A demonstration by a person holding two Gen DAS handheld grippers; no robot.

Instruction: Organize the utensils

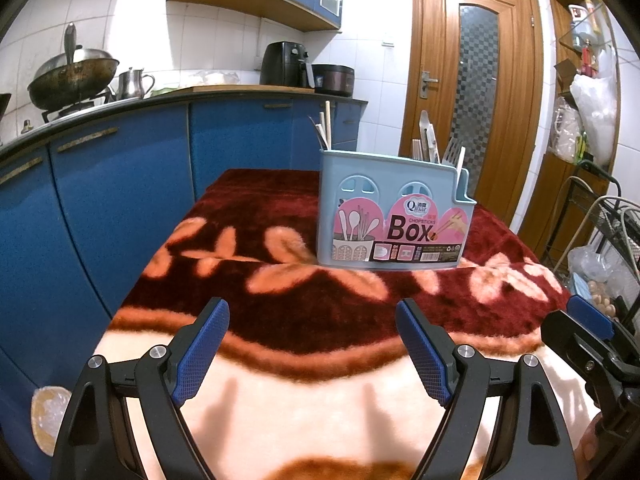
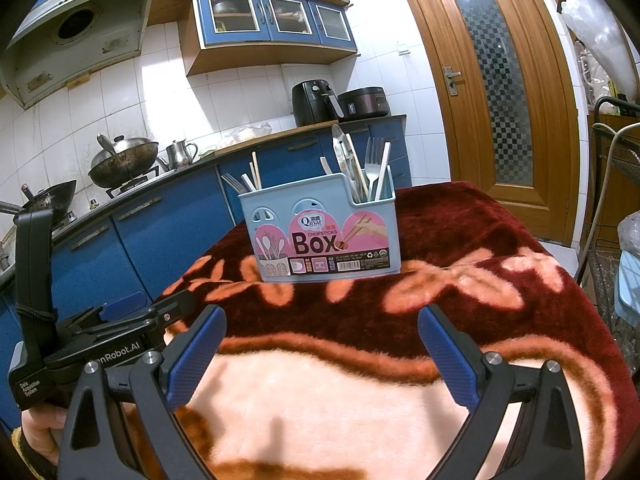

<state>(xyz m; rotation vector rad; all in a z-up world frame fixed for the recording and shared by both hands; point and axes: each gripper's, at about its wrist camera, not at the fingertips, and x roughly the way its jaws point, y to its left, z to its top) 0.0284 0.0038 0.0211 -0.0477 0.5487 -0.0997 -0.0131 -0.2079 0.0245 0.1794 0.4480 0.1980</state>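
A light blue chopsticks box [image 1: 394,216] [image 2: 324,232] with a pink "Box" label stands upright on the red and cream blanket. Chopsticks [image 1: 327,126] and a fork [image 2: 231,182] stick out of its left compartment. A fork [image 2: 373,162], a spoon [image 2: 342,152] and other utensils stand in the right compartment. My left gripper [image 1: 312,322] hovers open over the cream part of the blanket, well short of the box, with nothing between its fingers. My right gripper [image 2: 322,330] is open and empty too, beside the left one.
The blanket [image 1: 304,288] covers a table whose edges fall away left and right. Blue kitchen cabinets [image 1: 120,184] run along the left. A wire rack [image 1: 616,248] with bags stands on the right. A wooden door [image 2: 492,92] is behind the table.
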